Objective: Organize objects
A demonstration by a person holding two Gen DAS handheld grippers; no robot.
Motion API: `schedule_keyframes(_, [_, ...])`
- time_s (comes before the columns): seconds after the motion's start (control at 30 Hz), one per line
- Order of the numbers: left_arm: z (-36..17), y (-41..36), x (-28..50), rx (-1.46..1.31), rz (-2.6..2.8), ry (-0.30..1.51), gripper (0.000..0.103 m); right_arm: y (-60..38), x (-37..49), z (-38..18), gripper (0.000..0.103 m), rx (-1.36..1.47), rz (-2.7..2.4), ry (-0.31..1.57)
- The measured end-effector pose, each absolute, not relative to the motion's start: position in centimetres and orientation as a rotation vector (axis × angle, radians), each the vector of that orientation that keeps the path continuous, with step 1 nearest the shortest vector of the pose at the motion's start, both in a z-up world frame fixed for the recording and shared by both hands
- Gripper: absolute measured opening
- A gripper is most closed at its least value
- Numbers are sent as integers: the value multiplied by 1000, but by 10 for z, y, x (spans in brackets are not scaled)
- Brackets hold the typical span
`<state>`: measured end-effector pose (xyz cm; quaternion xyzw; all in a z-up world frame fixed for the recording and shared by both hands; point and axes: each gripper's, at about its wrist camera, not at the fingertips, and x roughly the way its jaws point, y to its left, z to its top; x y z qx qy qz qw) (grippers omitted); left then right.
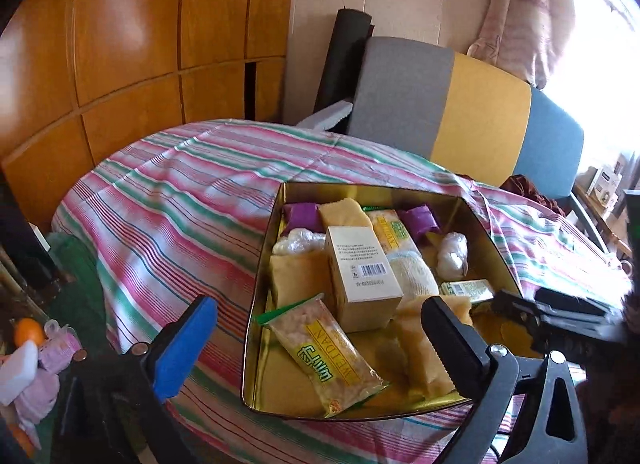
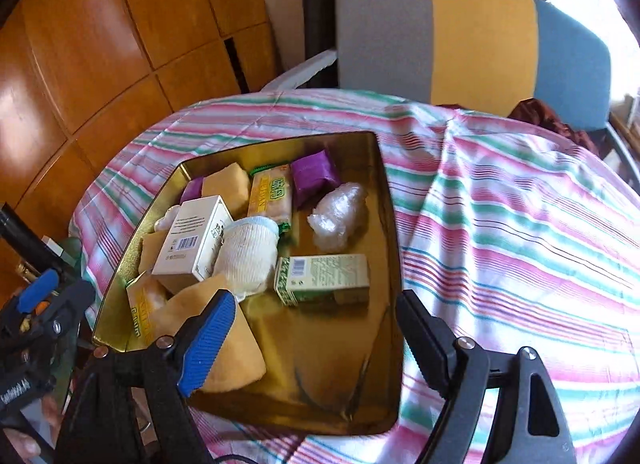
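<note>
A gold tin box sits on the striped tablecloth. It holds a cream carton, snack packets, purple packs, yellow cloths, a white sock roll, a plastic wad and a green-white carton. My left gripper is open and empty above the tin's near left part. My right gripper is open and empty over the tin's near right corner. The right gripper also shows in the left wrist view.
The striped tablecloth covers a round table. A grey, yellow and blue chair stands behind it. Wooden cabinets are at the left. Toys and an orange ball lie on the floor at the left.
</note>
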<state>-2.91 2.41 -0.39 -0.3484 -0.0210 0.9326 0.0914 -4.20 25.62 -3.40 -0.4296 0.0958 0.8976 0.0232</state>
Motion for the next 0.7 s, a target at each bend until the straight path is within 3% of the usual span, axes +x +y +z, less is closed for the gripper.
schedule_keyframes(0.43, [12,44,-4,-989,2809,17,103,257,26,0,84,-1119,2710,207])
schedule_keyframes(0.7, [14,48,7,-985,2839,32,103,257,29,-12,84,-1109,2667,226])
